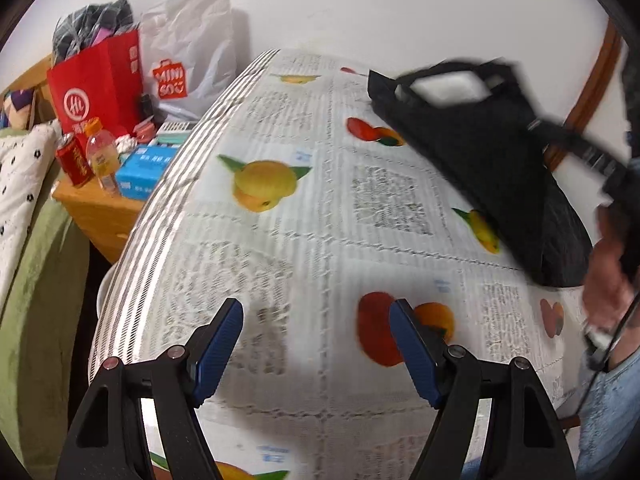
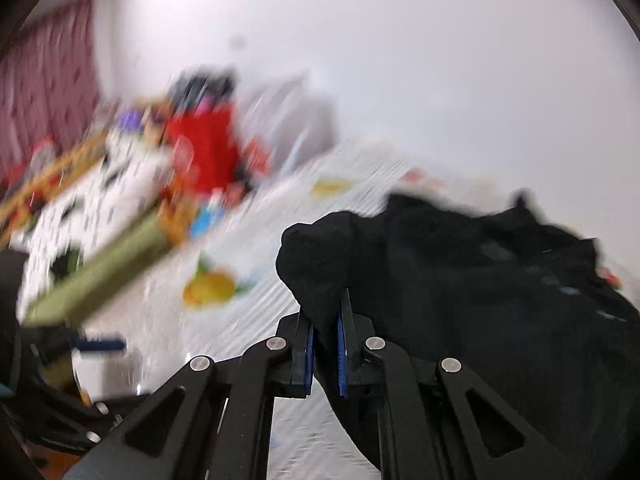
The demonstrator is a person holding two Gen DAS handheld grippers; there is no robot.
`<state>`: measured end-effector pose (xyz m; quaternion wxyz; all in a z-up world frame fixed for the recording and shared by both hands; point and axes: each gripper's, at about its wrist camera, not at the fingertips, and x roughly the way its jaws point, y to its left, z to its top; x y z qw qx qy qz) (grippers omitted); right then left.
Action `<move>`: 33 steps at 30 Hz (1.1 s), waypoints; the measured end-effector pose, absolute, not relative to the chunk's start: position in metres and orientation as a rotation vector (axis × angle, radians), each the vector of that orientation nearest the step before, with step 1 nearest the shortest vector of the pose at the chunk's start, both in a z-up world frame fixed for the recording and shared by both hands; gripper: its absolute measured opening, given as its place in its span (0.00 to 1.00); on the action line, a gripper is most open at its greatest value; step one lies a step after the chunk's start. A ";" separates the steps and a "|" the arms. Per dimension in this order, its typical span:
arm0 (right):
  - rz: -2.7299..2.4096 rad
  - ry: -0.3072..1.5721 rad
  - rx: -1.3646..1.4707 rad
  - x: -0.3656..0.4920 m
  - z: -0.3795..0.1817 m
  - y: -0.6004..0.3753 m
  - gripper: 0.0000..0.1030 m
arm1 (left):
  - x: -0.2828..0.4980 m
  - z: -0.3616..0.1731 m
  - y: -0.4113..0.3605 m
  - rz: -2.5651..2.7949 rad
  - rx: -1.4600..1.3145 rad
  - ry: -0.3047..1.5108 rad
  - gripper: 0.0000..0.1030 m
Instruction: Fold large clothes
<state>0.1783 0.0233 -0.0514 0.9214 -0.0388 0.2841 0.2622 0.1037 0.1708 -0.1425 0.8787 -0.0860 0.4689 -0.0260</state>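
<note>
Left tongs empty, right tongs gripping the black garment.

The left gripper [image 1: 316,312] hangs with jaws wide over the fruit-print tablecloth [image 1: 280,240], nothing between them; well to its right, the black garment [image 1: 480,152] lifts off the cloth, a bunched fold pinched in the narrowed right gripper [image 2: 325,320].

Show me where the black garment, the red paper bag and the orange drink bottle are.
black garment [image 2: 480,280]: right wrist view, its bunched middle.
red paper bag [image 1: 100,84]: left wrist view, its front face.
orange drink bottle [image 1: 102,156]: left wrist view, its body.
</note>
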 end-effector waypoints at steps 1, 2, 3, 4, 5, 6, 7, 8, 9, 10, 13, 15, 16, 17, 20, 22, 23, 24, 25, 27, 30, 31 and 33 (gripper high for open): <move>0.517 0.558 -0.052 0.177 -0.045 0.010 0.08 | 0.104 -0.140 0.166 -0.060 -0.173 0.973 0.72; 0.481 0.524 0.003 0.176 -0.036 -0.016 0.08 | 0.105 -0.137 0.159 -0.073 -0.167 0.965 0.72; 0.450 0.507 0.039 0.176 -0.031 -0.035 0.08 | 0.105 -0.134 0.153 -0.086 -0.160 0.957 0.72; 0.421 0.494 0.067 0.176 -0.028 -0.052 0.08 | 0.107 -0.132 0.148 -0.095 -0.153 0.951 0.72; 0.382 0.481 0.097 0.175 -0.026 -0.074 0.08 | 0.108 -0.129 0.140 -0.107 -0.139 0.944 0.72; 0.348 0.473 0.124 0.176 -0.026 -0.093 0.08 | 0.110 -0.127 0.133 -0.117 -0.128 0.938 0.72; 0.310 0.474 0.158 0.177 -0.028 -0.116 0.08 | 0.112 -0.125 0.124 -0.131 -0.114 0.931 0.72; 0.289 0.478 0.179 0.179 -0.031 -0.127 0.08 | 0.115 -0.123 0.116 -0.139 -0.105 0.927 0.72; 0.258 0.483 0.223 0.178 -0.036 -0.147 0.08 | 0.117 -0.122 0.109 -0.148 -0.098 0.924 0.72; 0.238 0.489 0.265 0.179 -0.042 -0.164 0.08 | 0.119 -0.121 0.101 -0.162 -0.091 0.921 0.72; 0.153 0.544 0.350 0.178 -0.068 -0.207 0.07 | 0.125 -0.119 0.072 -0.203 -0.069 0.912 0.72; 0.111 0.585 0.389 0.178 -0.087 -0.229 0.07 | 0.127 -0.120 0.057 -0.237 -0.060 0.908 0.72; 0.100 0.603 0.399 0.176 -0.096 -0.235 0.08 | 0.128 -0.121 0.048 -0.257 -0.052 0.906 0.72; 0.085 0.631 0.401 0.176 -0.108 -0.242 0.08 | 0.129 -0.124 0.038 -0.273 -0.041 0.907 0.72; 0.061 0.685 0.381 0.170 -0.130 -0.253 0.14 | 0.133 -0.131 0.012 -0.313 -0.023 0.927 0.72; 0.038 0.682 0.344 0.157 -0.136 -0.259 0.15 | 0.136 -0.135 -0.004 -0.339 -0.007 0.937 0.72; 0.026 0.678 0.320 0.153 -0.138 -0.262 0.15 | 0.137 -0.138 -0.013 -0.354 0.005 0.938 0.72; 0.016 0.678 0.294 0.149 -0.139 -0.265 0.17 | 0.138 -0.139 -0.021 -0.364 0.014 0.939 0.72; 0.008 0.679 0.277 0.148 -0.139 -0.270 0.20 | 0.138 -0.141 -0.029 -0.376 0.023 0.940 0.72; -0.028 0.699 0.233 0.145 -0.147 -0.283 0.28 | 0.140 -0.144 -0.046 -0.401 0.039 0.939 0.72; -0.077 0.724 0.171 0.145 -0.157 -0.305 0.29 | 0.142 -0.149 -0.066 -0.417 0.052 0.931 0.71; -0.089 0.738 0.151 0.147 -0.160 -0.309 0.29 | 0.144 -0.152 -0.074 -0.420 0.055 0.936 0.71; -0.083 0.770 0.132 0.151 -0.167 -0.318 0.30 | 0.148 -0.157 -0.082 -0.428 0.049 0.947 0.69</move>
